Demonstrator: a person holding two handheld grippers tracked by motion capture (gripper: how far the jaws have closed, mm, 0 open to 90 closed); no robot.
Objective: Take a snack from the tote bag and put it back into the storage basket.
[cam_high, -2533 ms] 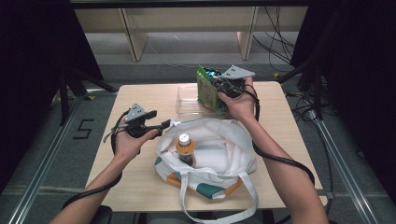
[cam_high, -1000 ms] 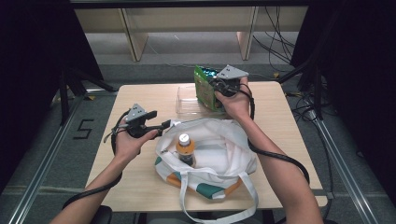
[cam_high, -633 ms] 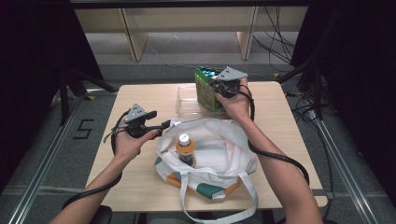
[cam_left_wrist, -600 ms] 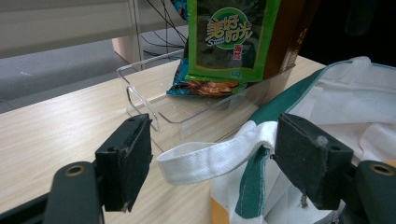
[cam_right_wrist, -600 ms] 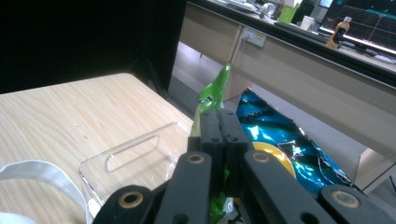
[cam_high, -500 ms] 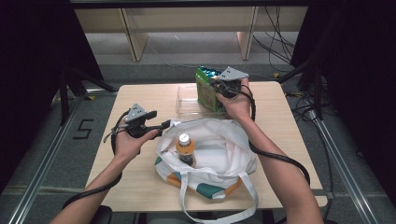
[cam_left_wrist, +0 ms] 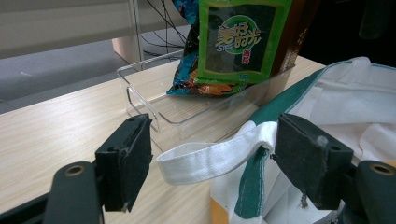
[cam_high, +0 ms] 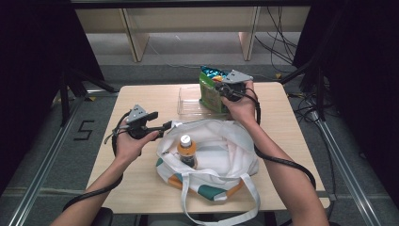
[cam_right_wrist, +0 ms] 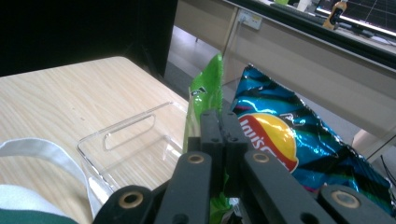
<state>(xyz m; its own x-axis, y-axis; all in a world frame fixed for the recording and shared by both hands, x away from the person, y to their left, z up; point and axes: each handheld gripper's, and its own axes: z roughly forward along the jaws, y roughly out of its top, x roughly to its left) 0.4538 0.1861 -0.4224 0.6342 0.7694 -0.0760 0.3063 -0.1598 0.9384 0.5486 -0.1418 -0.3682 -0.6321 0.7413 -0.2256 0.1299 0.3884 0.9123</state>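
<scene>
My right gripper is shut on the edge of a green seaweed snack packet, holding it upright at the right end of a clear plastic tray. A blue crisp bag stands right behind the packet. My left gripper is open at the left rim of a white tote bag. The bag's white strap lies between its wide-apart pads. An orange-capped bottle stands inside the tote.
The tote has green and orange trim, and its long handle hangs over the table's near edge. The wooden table has bare room at the left and right. In the left gripper view the tray sits just beyond the bag.
The right gripper and the green packet have only wobbled slightly over the tray's right end. The left gripper and the tote have stayed put.
</scene>
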